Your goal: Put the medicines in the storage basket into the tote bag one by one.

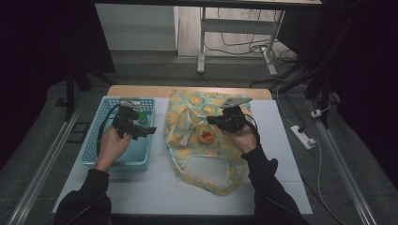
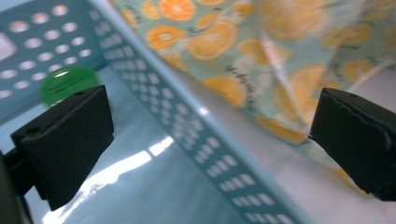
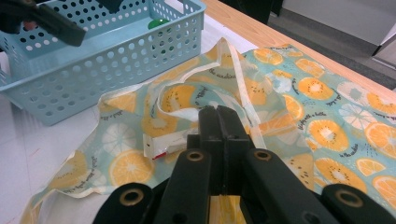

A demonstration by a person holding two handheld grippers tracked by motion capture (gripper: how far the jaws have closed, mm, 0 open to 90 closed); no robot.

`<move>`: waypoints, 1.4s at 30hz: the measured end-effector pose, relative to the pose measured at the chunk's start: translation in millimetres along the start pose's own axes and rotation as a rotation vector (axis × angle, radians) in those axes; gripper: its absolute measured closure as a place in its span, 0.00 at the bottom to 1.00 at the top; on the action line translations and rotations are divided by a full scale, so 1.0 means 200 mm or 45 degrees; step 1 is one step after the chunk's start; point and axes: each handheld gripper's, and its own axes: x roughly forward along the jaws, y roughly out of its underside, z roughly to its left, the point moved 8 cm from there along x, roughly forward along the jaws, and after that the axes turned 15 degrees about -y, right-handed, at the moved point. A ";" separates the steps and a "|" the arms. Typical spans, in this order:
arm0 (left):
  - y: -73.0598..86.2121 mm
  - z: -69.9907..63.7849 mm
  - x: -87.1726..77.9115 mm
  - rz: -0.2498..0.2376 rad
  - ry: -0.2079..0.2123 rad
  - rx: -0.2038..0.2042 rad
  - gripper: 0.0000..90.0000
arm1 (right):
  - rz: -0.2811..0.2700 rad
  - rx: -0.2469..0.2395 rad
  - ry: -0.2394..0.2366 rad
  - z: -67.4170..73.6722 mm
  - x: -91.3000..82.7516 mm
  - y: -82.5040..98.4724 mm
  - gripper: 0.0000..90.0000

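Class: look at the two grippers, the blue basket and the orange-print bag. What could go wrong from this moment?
1. The left gripper, open over the blue basket rim, might knock the wall when reaching for the green ball.
2. The right gripper, shut on the bag fabric, may slip, letting the opening sag over the small packet.

One basket (image 1: 94,154), one fruit-print bag (image 1: 187,112)

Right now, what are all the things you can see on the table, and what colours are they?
Basket: one, light blue with holes, left on the table.
Ball: one, green, inside the basket.
Bag: one, orange-slice print cloth, lying mid-table.
Small packet: one, white and red, at the bag's mouth.
Table: one, white top, wooden far edge.
Left gripper: black, jaws open, over the basket.
Right gripper: black, jaws closed on the bag's cloth.
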 end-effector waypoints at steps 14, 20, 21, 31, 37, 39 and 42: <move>0.02 0.23 0.08 0.064 -0.096 -0.103 0.00 | 0.002 -0.001 0.004 0.00 0.00 0.00 1.00; 0.02 0.27 0.15 0.105 -0.163 -0.097 0.00 | 0.002 -0.002 0.004 0.00 0.00 0.00 1.00; 0.02 0.27 0.16 0.110 -0.173 -0.098 0.00 | 0.002 -0.003 0.003 0.00 0.00 0.00 1.00; -0.02 0.30 0.27 0.207 -0.252 -0.053 0.00 | -0.002 -0.004 0.003 0.00 0.00 0.00 1.00; -0.03 0.30 0.32 0.246 -0.241 -0.046 0.00 | -0.003 -0.006 0.002 0.00 -0.01 -0.01 1.00; -0.04 0.30 0.33 0.261 -0.253 -0.033 0.02 | -0.004 -0.006 0.002 0.00 -0.01 -0.01 1.00; -0.04 0.31 0.35 0.284 -0.283 -0.018 0.08 | -0.005 -0.007 0.002 0.00 -0.01 -0.01 1.00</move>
